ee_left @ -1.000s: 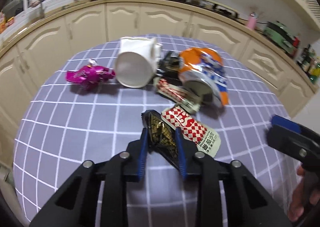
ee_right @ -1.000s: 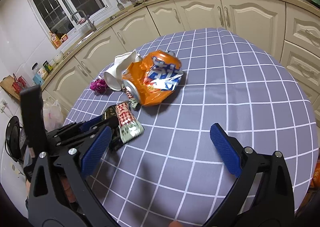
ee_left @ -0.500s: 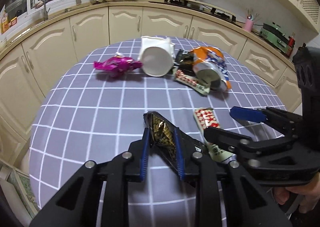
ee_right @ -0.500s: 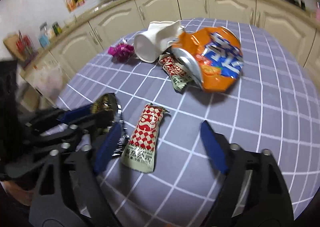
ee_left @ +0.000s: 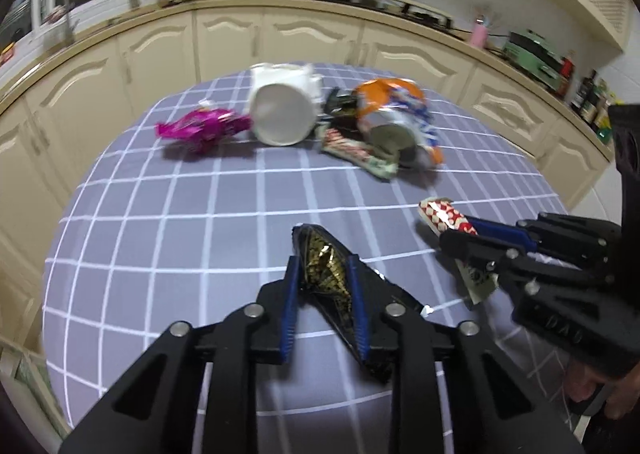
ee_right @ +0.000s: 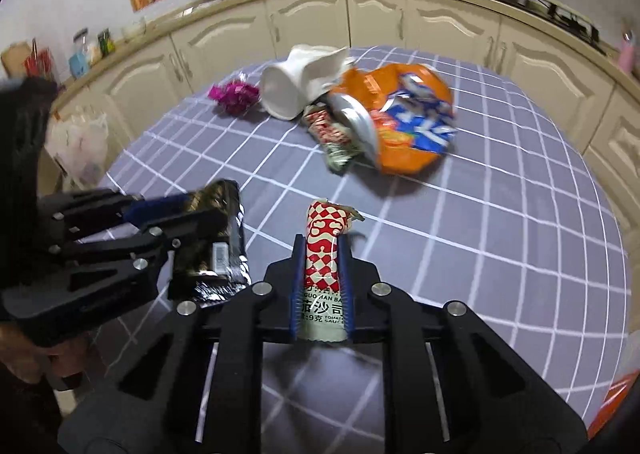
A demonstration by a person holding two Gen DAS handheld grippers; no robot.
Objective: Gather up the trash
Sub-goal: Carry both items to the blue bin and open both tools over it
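Right wrist view: the right gripper (ee_right: 320, 286) is clamped on the red-and-white tomato sauce sachet (ee_right: 325, 254), its jaws having just been closing with the sachet between them. The blue pads pinch the sachet across its narrow width, so the torn top sticks out ahead of the fingertips and the printed end trails back toward the camera. That looks like a grip picked for a flat, limp packet: squeeze it mid-body and it won't fold away.

Off to the left of this tool, the left gripper (ee_right: 176, 214) comes in from the side, closed on the black-and-gold wrapper (ee_right: 218, 242), which hangs crumpled below its fingers.

Left wrist view: the same wrapper (ee_left: 328, 274) stands on edge between the blue pads, pinched along its length, its tip poking out ahead. The right gripper (ee_left: 480, 238) sits just to the right with the sachet (ee_left: 442, 214) in it.

Both tools are loaded, so each hand carries one piece per trip, I'd judge. Well ahead of both lies the remaining litter on the checked tablecloth (ee_right: 500, 234): the orange snack bag (ee_right: 404, 126), the tipped white cup (ee_right: 288, 90), the pink wrapper (ee_right: 236, 96) and another red-checked sachet (ee_right: 332, 138) tucked against the bag. No bin shows ahead of either tool.
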